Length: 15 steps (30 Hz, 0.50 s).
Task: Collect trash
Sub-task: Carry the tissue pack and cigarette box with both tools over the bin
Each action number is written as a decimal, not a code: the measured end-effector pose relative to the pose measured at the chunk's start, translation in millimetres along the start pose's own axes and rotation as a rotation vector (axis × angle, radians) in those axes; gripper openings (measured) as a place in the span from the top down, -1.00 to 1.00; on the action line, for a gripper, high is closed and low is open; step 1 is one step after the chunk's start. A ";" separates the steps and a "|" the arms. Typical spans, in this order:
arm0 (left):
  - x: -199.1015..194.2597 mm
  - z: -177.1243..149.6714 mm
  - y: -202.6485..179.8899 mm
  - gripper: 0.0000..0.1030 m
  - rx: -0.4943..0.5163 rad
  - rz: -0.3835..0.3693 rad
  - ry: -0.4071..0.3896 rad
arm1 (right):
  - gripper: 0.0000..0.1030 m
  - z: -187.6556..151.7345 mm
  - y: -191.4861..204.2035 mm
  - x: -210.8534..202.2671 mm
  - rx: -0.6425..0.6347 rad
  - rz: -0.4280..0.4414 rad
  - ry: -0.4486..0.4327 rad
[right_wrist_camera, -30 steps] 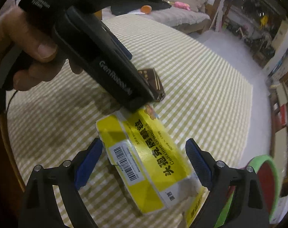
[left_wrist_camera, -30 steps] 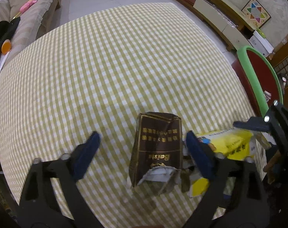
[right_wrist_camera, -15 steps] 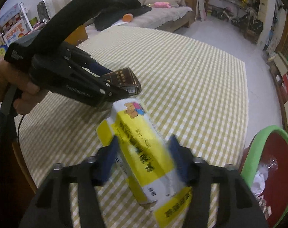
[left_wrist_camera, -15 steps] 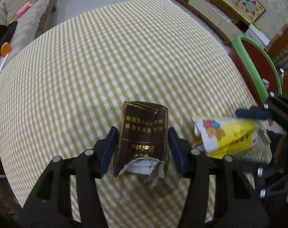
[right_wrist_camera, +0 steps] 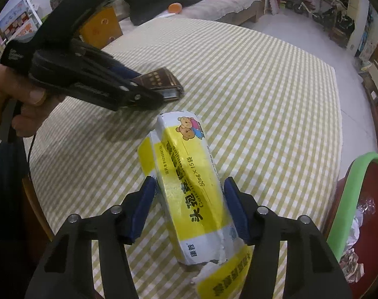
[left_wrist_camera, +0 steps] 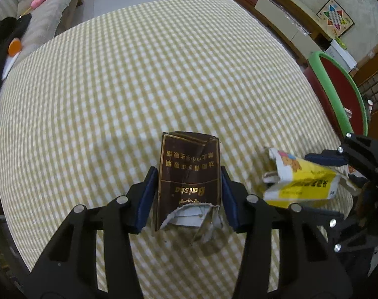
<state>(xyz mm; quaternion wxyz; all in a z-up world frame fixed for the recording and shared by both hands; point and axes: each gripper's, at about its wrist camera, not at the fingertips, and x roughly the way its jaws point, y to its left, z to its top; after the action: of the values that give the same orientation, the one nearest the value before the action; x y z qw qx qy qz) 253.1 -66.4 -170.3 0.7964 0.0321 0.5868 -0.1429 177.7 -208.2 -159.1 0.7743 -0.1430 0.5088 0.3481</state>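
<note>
I have the brown box [left_wrist_camera: 189, 177] pinched in my left tongs [left_wrist_camera: 187, 194], the blue pads [left_wrist_camera: 146, 196] pressed against both its long sides; its torn end faces me at six o'clock. In the right wrist view the same box [right_wrist_camera: 159, 82] pokes out of the left tongs [right_wrist_camera: 151, 92] at ten o'clock, held clear above the tabletop [right_wrist_camera: 263, 94], with a shadow under it. My right tongs [right_wrist_camera: 189, 206] are clamped on the yellow box [right_wrist_camera: 193, 182], pads [right_wrist_camera: 141, 206] squeezing its sides, the bear picture pointing away toward twelve o'clock and a torn flap hanging at six. From the left wrist view the yellow box [left_wrist_camera: 301, 182] sits at three o'clock of the brown one, near but apart, with the right tongs [left_wrist_camera: 323, 174] around it. The checked tabletop [left_wrist_camera: 164, 74] spreads beyond both. A red bin with a green rim [right_wrist_camera: 350, 199] stands at four o'clock past the tabletop edge, crumpled scraps inside; it shows at two o'clock in the left view [left_wrist_camera: 338, 92]. A sofa [left_wrist_camera: 44, 12] lies at eleven o'clock.
</note>
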 end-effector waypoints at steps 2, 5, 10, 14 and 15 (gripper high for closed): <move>-4.5 -10.0 4.8 0.09 -0.004 -0.007 -0.001 | -0.24 3.0 -3.5 8.5 0.025 0.014 0.038; -8.8 -19.4 6.3 0.09 -0.010 -0.005 -0.008 | -0.29 8.2 1.6 14.9 0.005 -0.009 0.058; -27.7 -46.3 20.7 0.09 -0.041 -0.008 -0.020 | 0.03 8.4 20.8 15.7 -0.078 -0.094 0.049; -44.8 -55.8 32.0 0.09 -0.063 -0.013 -0.043 | 0.21 0.3 26.4 6.1 -0.053 -0.126 0.019; -47.8 -56.2 34.5 0.09 -0.068 -0.014 -0.047 | 0.21 -1.5 25.6 3.0 -0.031 -0.123 0.009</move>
<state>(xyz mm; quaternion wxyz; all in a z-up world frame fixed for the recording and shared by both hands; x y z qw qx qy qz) 197.2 -12.0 -146.5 0.8095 -0.0025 0.5727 -0.1294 159.8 -189.6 -159.1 0.7896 -0.1875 0.4969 0.3073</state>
